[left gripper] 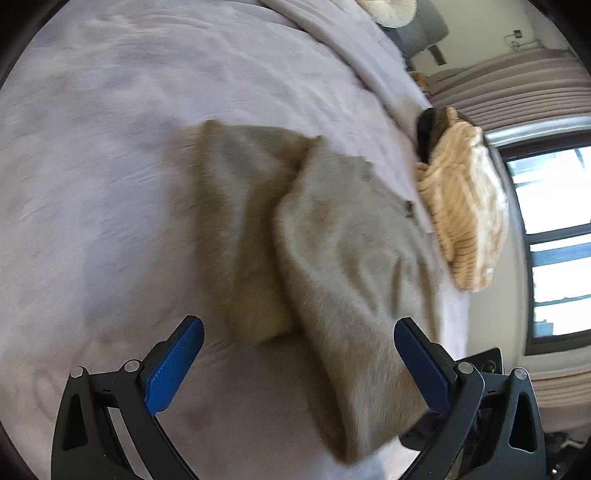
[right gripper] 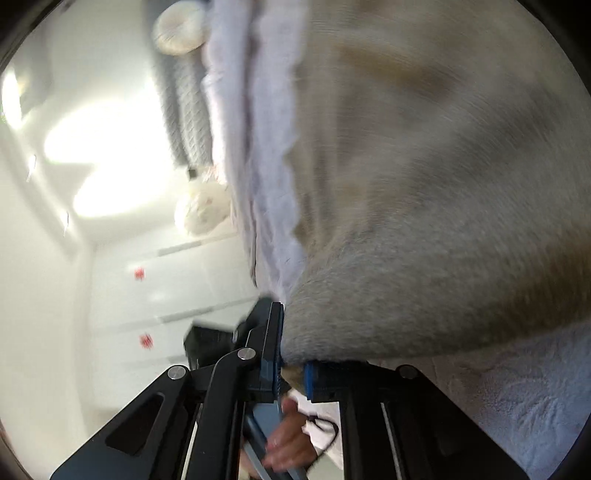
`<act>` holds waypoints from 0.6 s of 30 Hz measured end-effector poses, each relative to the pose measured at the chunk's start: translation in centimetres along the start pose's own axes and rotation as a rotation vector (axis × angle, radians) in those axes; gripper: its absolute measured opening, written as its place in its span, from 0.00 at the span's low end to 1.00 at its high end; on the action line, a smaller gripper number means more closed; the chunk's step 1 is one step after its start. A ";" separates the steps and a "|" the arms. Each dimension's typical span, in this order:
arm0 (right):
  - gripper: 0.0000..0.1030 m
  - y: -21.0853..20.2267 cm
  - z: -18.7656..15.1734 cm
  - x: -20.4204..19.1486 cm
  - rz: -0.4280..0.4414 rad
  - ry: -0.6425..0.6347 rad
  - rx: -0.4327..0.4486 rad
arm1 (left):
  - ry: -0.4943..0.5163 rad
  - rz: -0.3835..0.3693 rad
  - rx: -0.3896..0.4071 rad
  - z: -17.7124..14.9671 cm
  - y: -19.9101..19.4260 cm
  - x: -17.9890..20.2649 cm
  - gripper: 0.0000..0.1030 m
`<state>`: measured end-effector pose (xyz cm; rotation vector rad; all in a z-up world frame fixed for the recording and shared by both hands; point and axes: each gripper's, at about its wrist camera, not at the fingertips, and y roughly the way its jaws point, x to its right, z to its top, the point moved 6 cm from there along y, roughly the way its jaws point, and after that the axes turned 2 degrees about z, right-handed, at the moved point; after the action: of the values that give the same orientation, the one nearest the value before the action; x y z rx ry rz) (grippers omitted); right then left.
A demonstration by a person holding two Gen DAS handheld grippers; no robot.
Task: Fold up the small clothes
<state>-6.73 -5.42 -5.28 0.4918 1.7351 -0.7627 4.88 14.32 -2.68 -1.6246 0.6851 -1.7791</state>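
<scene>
A small grey-olive garment [left gripper: 314, 229] lies on the lilac bed cover [left gripper: 110, 147], partly folded over itself, with one end drawn toward the camera. My left gripper [left gripper: 299, 350] hovers over that near end, jaws wide open; the cloth runs between the blue pads [left gripper: 177, 362] without being pressed. In the right wrist view my right gripper [right gripper: 293, 365] is shut on an edge of the same garment [right gripper: 424, 240], which lifts from the pinch and fills most of the picture. The view is rolled sideways and blurred.
A cream knitted pile [left gripper: 465, 206] sits near the bed's far edge, with a dark item [left gripper: 428, 129] behind it. Beyond are a window [left gripper: 554, 240], curtains [left gripper: 517, 85] and a round cushion [left gripper: 388, 9]. White cupboard doors [right gripper: 147, 314] and a person's hand [right gripper: 291, 439] show behind the right gripper.
</scene>
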 end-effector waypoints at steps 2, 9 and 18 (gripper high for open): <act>0.10 -0.1 0.1 -1.1 -0.019 -0.056 -0.024 | -0.009 -0.061 -0.024 0.8 1.2 0.9 1.00; 0.14 -0.2 -0.8 0.0 -0.191 -0.154 -0.165 | 0.048 -0.006 -0.085 1.4 5.5 2.7 1.00; 0.67 -5.8 -0.2 1.0 -0.548 -0.397 -0.236 | 0.125 0.150 -0.075 0.9 7.3 3.4 1.00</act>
<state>-11.04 -9.35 -4.83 -0.2995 1.5603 -0.9443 6.40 6.95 -5.72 -1.4777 0.9160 -1.7749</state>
